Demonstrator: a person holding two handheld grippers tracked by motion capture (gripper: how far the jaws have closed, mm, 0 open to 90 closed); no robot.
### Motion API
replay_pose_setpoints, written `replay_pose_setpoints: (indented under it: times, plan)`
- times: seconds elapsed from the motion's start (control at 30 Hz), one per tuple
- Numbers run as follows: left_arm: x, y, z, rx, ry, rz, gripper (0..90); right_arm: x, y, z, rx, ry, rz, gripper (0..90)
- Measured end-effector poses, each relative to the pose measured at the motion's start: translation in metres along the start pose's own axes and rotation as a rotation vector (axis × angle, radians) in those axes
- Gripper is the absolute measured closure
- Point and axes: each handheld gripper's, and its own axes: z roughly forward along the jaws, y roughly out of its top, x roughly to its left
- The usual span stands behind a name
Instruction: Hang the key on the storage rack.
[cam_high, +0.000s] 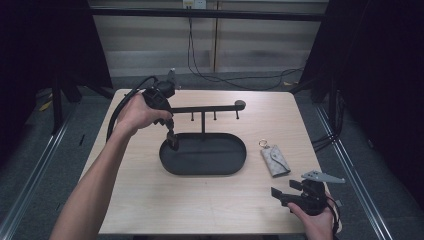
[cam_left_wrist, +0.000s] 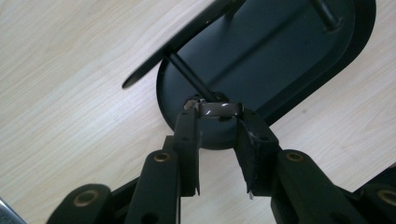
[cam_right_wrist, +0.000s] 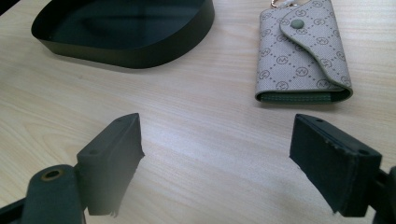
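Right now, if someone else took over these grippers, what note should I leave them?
Left gripper: shut on a small brown item, held low over the left end of the black tray, under the stand's bar. What the item is, I cannot tell.
Right gripper: open, empty, low over the table at the near right corner, pointing at the key pouch.
Key pouch: flat on the table right of the tray, snapped closed, ring at its far end, untouched.
Done: brown item brought to the tray.
Left: probably release it there, then deal with the pouch.
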Motion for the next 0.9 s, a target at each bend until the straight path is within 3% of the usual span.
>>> replay_pose_setpoints:
  times: [0.1, 0.5, 0.7, 0.8, 0.9]
  plan:
    - [0.000, 0.003, 0.003, 0.013, 0.013, -0.003, 70.5, 0.000, 0.000, 0.000, 0.001, 0.001, -0.001, 16.8]
    - [0.008, 0.005, 0.006, -0.007, -0.024, -0.048, 68.1, 0.000, 0.001, 0.002, 0.005, 0.006, 0.000, 16.8]
    - [0.007, 0.004, 0.012, -0.031, -0.033, -0.057, 52.4, 0.000, 0.002, 0.006, 0.018, 0.006, -0.004, 16.7]
    - [0.006, 0.002, 0.012, -0.056, -0.026, -0.059, 51.4, 0.000, 0.002, 0.004, 0.012, 0.002, -0.002, 16.8]
    - [0.007, -0.001, 0.009, -0.071, -0.022, -0.054, 43.9, 0.000, 0.002, 0.005, 0.016, 0.003, -0.005, 16.8]
